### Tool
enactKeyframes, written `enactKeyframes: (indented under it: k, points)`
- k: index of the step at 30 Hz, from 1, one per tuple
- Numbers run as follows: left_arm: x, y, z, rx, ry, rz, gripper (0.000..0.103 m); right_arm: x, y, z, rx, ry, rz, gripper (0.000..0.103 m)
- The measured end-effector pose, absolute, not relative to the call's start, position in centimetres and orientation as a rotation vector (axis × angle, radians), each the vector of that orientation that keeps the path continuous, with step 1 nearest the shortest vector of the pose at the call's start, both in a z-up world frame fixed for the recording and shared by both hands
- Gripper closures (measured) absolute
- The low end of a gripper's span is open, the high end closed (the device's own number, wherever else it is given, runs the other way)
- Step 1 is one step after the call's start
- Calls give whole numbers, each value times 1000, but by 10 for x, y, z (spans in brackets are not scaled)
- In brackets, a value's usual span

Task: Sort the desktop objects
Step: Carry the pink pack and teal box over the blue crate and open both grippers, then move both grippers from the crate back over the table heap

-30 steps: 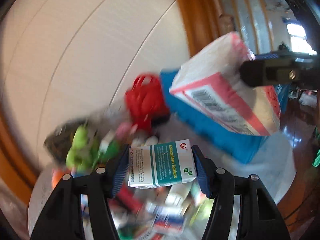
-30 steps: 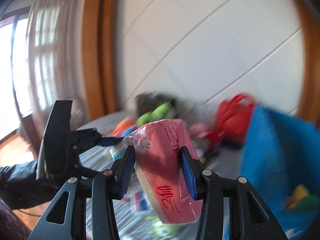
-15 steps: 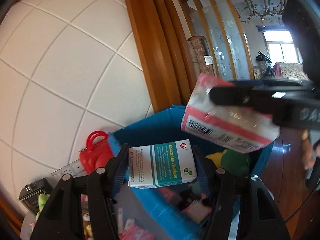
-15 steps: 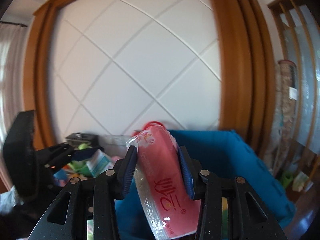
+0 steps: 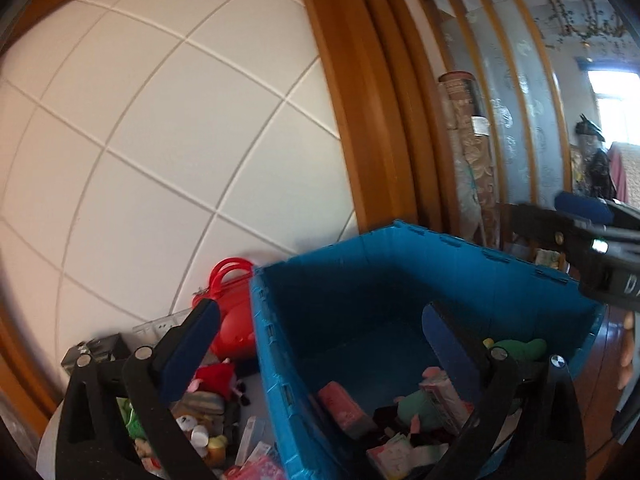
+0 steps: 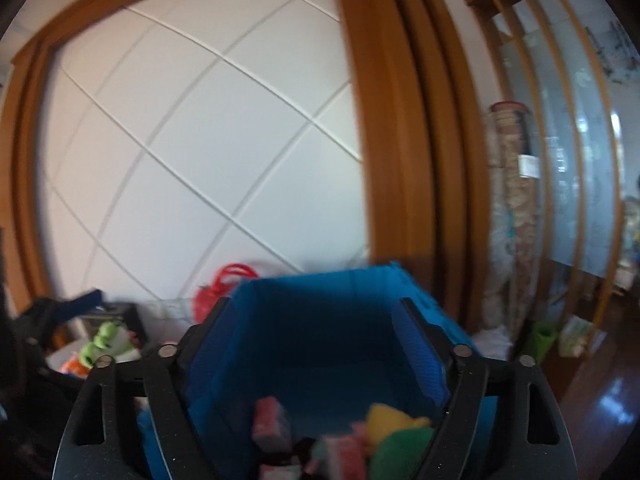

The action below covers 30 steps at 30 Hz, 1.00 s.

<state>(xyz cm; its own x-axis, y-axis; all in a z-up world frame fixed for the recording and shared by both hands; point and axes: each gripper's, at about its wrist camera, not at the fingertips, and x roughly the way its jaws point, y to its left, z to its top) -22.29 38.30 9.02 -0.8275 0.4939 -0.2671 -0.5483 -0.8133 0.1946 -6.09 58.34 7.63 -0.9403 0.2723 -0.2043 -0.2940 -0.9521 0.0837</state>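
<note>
A blue plastic crate (image 5: 340, 300) fills the middle of both views, seen from just above its near rim. My left gripper (image 5: 320, 344) hangs over it, jaws opening wide with nothing between them. The jaws of my right gripper (image 6: 316, 348) are also opening over the crate (image 6: 320, 320), and they hold nothing. A pink tissue pack (image 5: 344, 404) (image 6: 272, 420) lies on the crate floor among small boxes and a green plush toy (image 5: 516, 350). I cannot pick out the tablet box for certain. The right gripper's fingers (image 5: 536, 220) reach in from the right above the crate.
A red handbag (image 5: 232, 320) stands against the white tiled wall, left of the crate. Toys, bottles and small boxes (image 5: 200, 412) crowd the table to the left. A wooden door frame (image 5: 372, 120) rises behind the crate, with wooden floor (image 6: 600, 392) to the right.
Both grippers have opened. The tablet box has left the left jaws and the pink tissue pack has left the right jaws. The tissue pack now lies in the crate.
</note>
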Motion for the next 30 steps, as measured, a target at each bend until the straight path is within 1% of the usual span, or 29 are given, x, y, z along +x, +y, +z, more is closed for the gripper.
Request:
enactKeyframes:
  k: [1,3,5,6,17,30]
  points:
    - [-222,381,88,-276,350,2535,1,-62,584,73,-288,159,2816,20]
    - [-221,376,82,-287,371,2537,1,-62,580,66,-317,151,2775,15]
    - [-218,368,76,-307,392,2554,1,-62,578,57,-331,148,2731,2]
    - [-216,364,72,-324,394,2558,1,-60,578,53,-329,158,2721,1]
    - [-198,323,68,-358,376,2617,1,-48,566,50,-331,200,2717,1]
    - [-185,249,65,-388,287,2740,1,-42,518,53,-319,143,2814,0]
